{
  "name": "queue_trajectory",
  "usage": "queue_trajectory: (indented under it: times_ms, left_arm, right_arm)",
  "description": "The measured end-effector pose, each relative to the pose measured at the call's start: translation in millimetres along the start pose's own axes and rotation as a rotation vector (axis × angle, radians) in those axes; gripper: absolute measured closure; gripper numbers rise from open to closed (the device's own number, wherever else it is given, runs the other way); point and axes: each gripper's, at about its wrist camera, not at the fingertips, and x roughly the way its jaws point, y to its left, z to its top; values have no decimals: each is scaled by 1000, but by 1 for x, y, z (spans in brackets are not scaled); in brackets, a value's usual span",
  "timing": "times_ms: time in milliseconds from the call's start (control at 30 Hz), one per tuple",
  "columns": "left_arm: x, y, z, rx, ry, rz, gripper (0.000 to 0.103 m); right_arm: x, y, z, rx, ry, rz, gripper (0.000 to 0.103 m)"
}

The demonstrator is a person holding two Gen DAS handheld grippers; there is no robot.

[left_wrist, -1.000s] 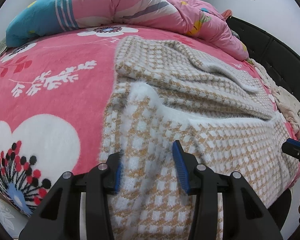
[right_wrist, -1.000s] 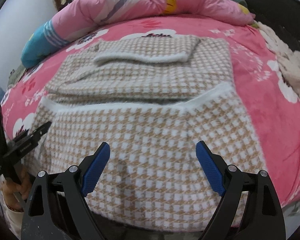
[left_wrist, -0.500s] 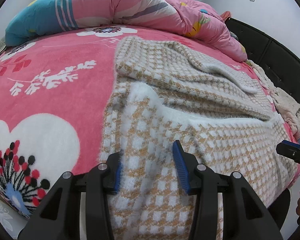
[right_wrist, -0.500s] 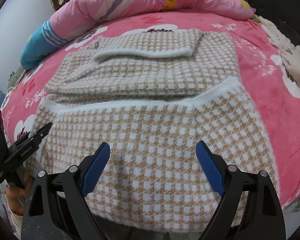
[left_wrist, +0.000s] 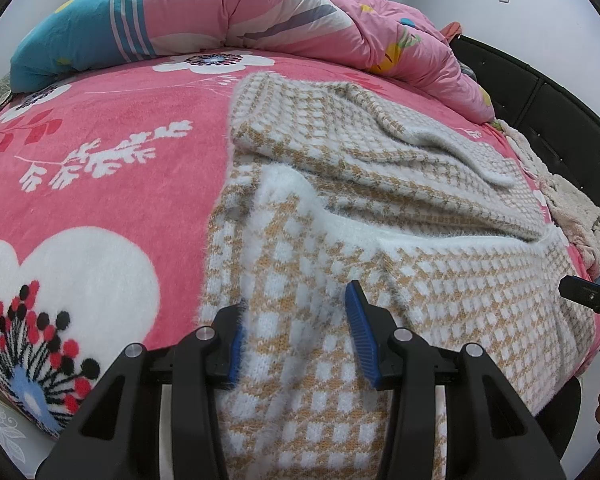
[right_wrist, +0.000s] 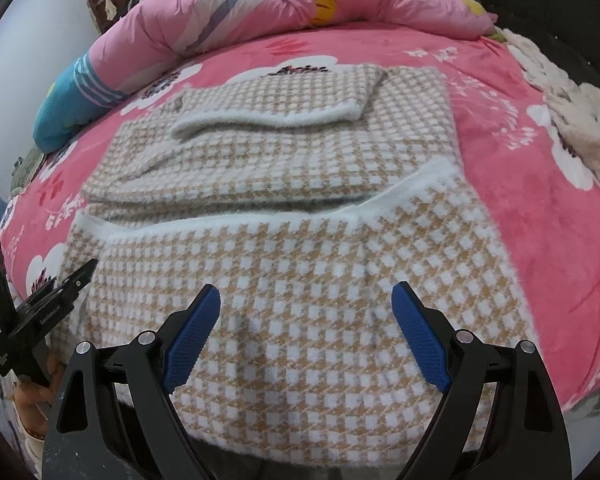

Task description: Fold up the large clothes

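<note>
The left gripper (left_wrist: pixel 296 338) stands part-open with a raised fold of the fuzzy tan-and-white checked knit sweater (left_wrist: pixel 380 216) between its blue pads, though contact is unclear. The right gripper (right_wrist: pixel 306 338) gapes wide above the sweater's (right_wrist: pixel 300 240) near hem, holding nothing. Ahead of both, the sweater lies partly folded on the pink flowered fleece blanket (left_wrist: pixel 100 152); beyond it sits a bunched pink quilt (right_wrist: pixel 260 4).

Bright, even indoor light with soft shadows; strong fisheye bending and dark corners, right view slightly blurred.
</note>
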Motion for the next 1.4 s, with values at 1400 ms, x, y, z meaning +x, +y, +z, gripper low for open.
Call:
queue_trajectory:
  times_ms: [1400]
  left_arm:
    - [3,-7,1,22,9,58,59]
  right_arm:
    - [-6,-30,-2,58,-25,45,19]
